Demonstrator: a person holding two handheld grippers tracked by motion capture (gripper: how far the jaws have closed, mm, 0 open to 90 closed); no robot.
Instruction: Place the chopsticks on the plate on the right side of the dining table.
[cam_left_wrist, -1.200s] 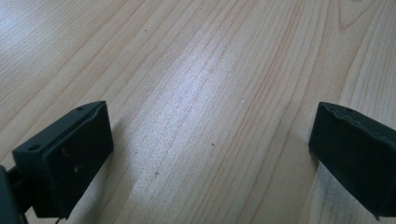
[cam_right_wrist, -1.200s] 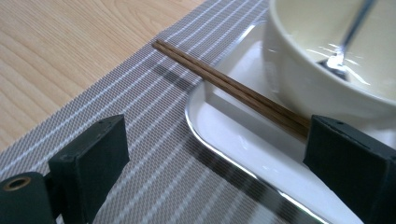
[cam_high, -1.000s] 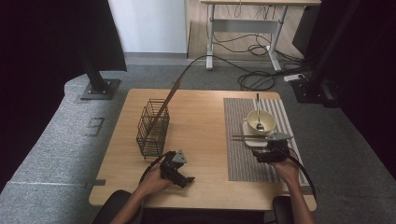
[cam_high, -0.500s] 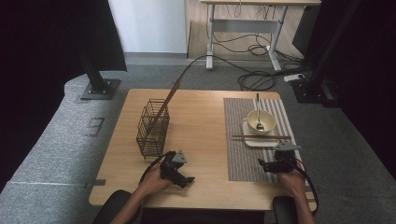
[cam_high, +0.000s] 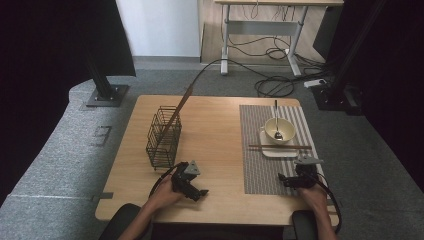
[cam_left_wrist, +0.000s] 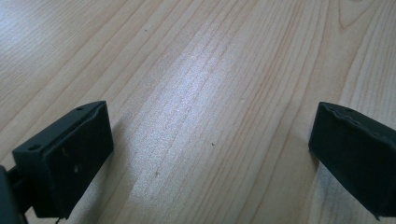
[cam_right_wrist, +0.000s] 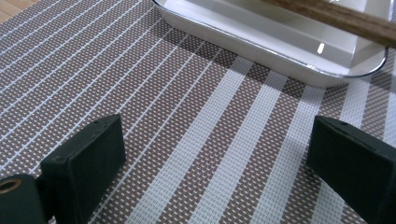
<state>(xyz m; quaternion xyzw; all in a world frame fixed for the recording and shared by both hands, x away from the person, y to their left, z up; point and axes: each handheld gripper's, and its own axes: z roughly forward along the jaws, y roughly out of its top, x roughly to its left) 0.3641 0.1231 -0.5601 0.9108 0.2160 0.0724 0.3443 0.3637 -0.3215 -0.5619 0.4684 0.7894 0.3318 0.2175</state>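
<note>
We found the chopsticks (cam_high: 280, 146) lying across the white tray (cam_high: 278, 151) beside the bowl (cam_high: 278, 130) on the striped mat (cam_high: 260, 165). The right gripper (cam_high: 289, 180) rested on that mat just short of the tray, jaws spread and empty. The left gripper (cam_high: 199, 192) sat open on the bare desk (cam_high: 215, 130), near the wire basket (cam_high: 163, 137).

Left tool (cam_left_wrist: 210, 154), jaws wide apart, over bare wooden table (cam_left_wrist: 210, 70)

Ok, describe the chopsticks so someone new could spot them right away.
Find the striped placemat on the table's right half. On it, the white tray under the bowl carries the chopsticks: thin brown sticks lying crosswise, unlike the metal spoon in the bowl.
</note>
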